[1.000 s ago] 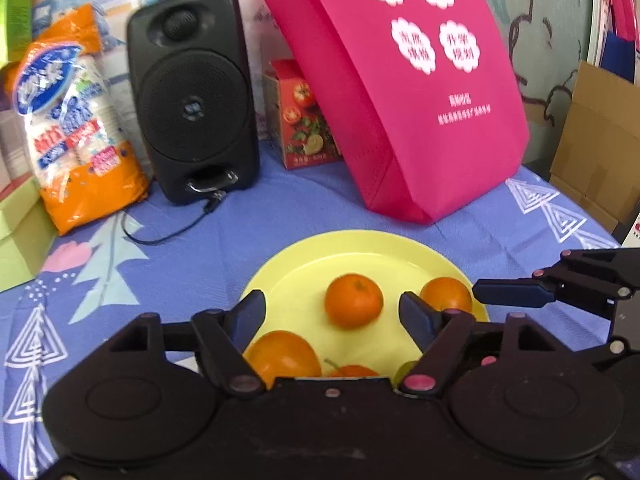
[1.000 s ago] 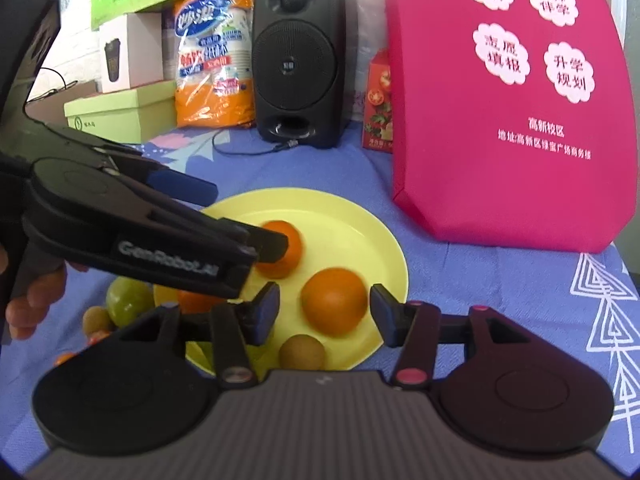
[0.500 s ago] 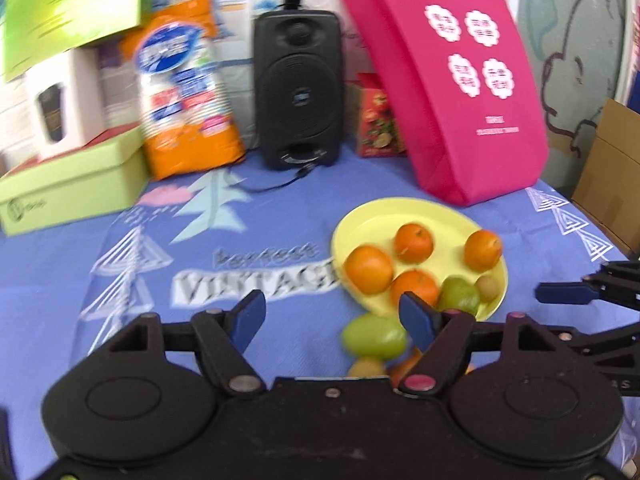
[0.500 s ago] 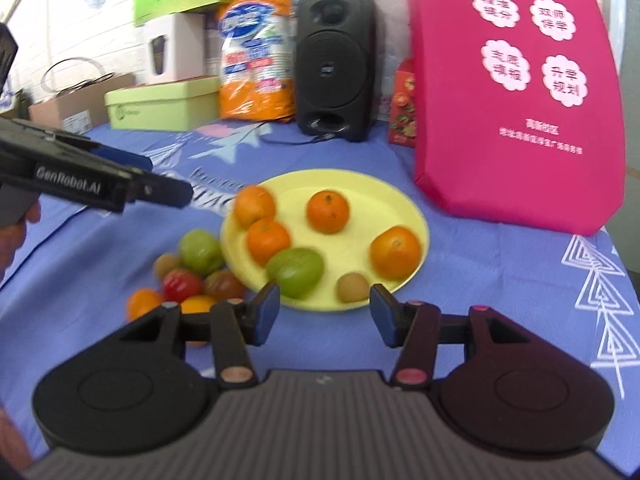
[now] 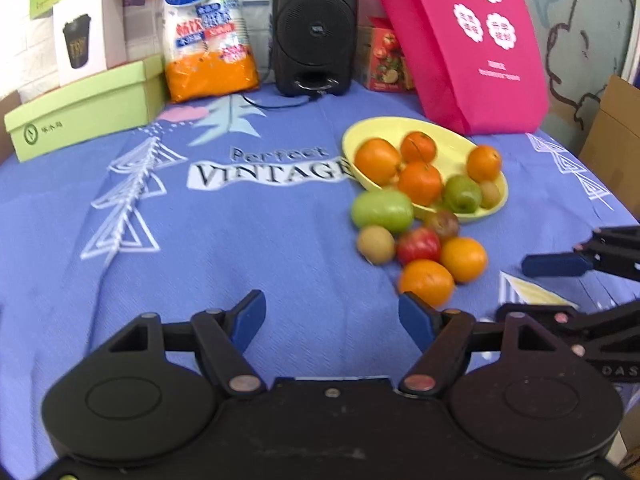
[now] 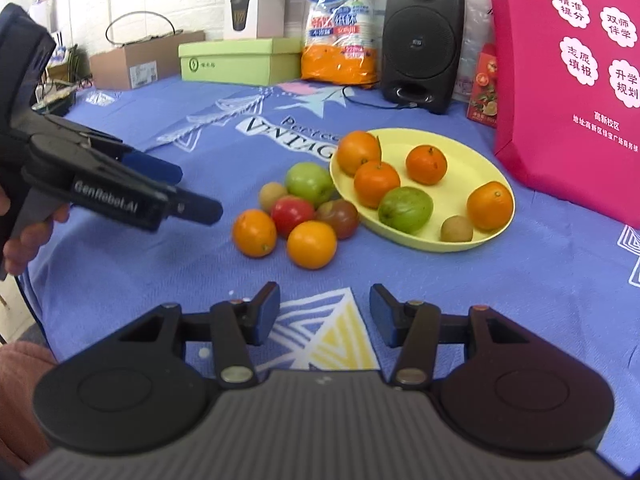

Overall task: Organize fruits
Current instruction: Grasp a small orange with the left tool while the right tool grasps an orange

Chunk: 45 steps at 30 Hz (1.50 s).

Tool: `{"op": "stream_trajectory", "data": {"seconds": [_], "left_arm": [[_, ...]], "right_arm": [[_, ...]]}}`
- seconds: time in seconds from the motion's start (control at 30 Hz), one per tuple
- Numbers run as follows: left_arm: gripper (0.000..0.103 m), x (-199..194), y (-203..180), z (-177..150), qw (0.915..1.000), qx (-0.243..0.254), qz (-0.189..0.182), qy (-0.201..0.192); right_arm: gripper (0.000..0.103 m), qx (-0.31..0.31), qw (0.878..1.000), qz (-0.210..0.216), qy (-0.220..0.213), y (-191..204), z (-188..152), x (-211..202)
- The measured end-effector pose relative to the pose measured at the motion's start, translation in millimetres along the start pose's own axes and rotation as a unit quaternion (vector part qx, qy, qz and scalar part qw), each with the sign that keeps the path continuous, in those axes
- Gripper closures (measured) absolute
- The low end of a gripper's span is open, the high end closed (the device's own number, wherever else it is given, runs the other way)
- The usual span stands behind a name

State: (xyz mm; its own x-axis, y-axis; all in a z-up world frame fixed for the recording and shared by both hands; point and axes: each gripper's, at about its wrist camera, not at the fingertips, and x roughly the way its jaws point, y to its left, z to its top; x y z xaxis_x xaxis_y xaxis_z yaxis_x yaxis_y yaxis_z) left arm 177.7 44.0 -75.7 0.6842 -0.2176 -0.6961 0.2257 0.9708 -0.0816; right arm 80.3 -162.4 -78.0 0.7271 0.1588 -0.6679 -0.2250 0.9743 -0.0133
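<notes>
The left black plastic two-finger gripper (image 5: pixel 332 316) has flat blue pads (image 5: pixel 250 312) on its fingertips, rounded black housings with circular recesses, and silver-pink pivot screws at the finger bases. Seen from the right wrist, its side carries white "GenRobot.AI" lettering, and a bare hand (image 6: pixel 30 236) grips its dark grey handle. The right black plastic two-finger gripper (image 6: pixel 324 310) matches it, with a ribbed grey centre plate.
</notes>
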Motion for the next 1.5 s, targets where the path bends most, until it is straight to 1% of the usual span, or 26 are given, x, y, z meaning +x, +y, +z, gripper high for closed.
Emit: {"op": "stream_trajectory", "data": {"seconds": [0.23,0.3,0.37,0.4,0.47,0.63,0.67,0.77,0.87,1.07,1.1,1.2,1.27,1.5], "left_arm": [[0.029,1.9,-33.7,-10.0,0.9988,0.041,-0.026,-0.009],[0.034,8.4,-43.5,-10.4,0.9982,0.05,-0.03,-0.011],[0.043,16.9,-49.0,-9.5,0.9979,0.055,-0.032,-0.008],[0.043,19.5,-50.3,-8.8,0.998,0.053,-0.033,-0.011],[0.054,23.0,-51.3,-6.3,0.998,0.05,-0.036,-0.014],[0.067,25.6,-44.6,-1.9,0.9979,0.046,-0.043,-0.015],[0.068,25.4,-41.3,-1.9,0.9979,0.041,-0.049,-0.014],[0.068,23.3,-31.4,-2.4,0.9982,0.031,-0.05,-0.01],[0.068,20.7,-24.0,-3.5,0.9987,0.029,-0.04,-0.009],[0.068,16.4,-10.2,-4.8,0.9992,0.017,-0.034,-0.007],[0.068,16.1,-9.5,-4.8,0.9993,0.017,-0.034,-0.007],[0.068,14.9,-10.4,-5.8,0.9993,0.017,-0.031,-0.007],[0.067,14.6,-11.5,-6.1,0.9994,0.018,-0.03,-0.007],[0.067,12.1,-12.9,-6.7,0.9994,0.016,-0.031,-0.005]], "right_arm": [[0.054,0.015,1.0,-0.006,0.0,-9.7,-4.2,1.3],[0.054,0.017,1.0,-0.008,0.0,-12.5,-4.8,1.3],[0.054,0.018,1.0,-0.008,0.0,-14.0,-5.1,1.1],[0.054,0.017,1.0,-0.009,0.0,-13.9,-5.0,1.3],[0.054,0.012,1.0,-0.009,0.0,-12.7,-3.9,2.5],[0.054,0.002,1.0,-0.002,-0.001,-10.3,2.0,11.8],[0.054,0.002,1.0,-0.001,-0.002,-9.7,3.7,14.9],[0.053,0.001,1.0,0.003,-0.004,-8.0,8.5,23.7],[0.053,-0.002,1.0,0.008,-0.003,-5.9,14.3,31.1],[0.053,-0.007,1.0,0.016,-0.002,1.1,23.4,44.6],[0.055,-0.005,1.0,0.016,-0.002,1.3,24.3,46.3],[0.067,-0.007,1.0,0.022,-0.001,3.9,25.8,47.9],[0.071,-0.01,1.0,0.021,0.0,6.3,24.9,46.3],[0.071,0.015,0.999,0.03,-0.004,2.6,16.9,33.1]]}}
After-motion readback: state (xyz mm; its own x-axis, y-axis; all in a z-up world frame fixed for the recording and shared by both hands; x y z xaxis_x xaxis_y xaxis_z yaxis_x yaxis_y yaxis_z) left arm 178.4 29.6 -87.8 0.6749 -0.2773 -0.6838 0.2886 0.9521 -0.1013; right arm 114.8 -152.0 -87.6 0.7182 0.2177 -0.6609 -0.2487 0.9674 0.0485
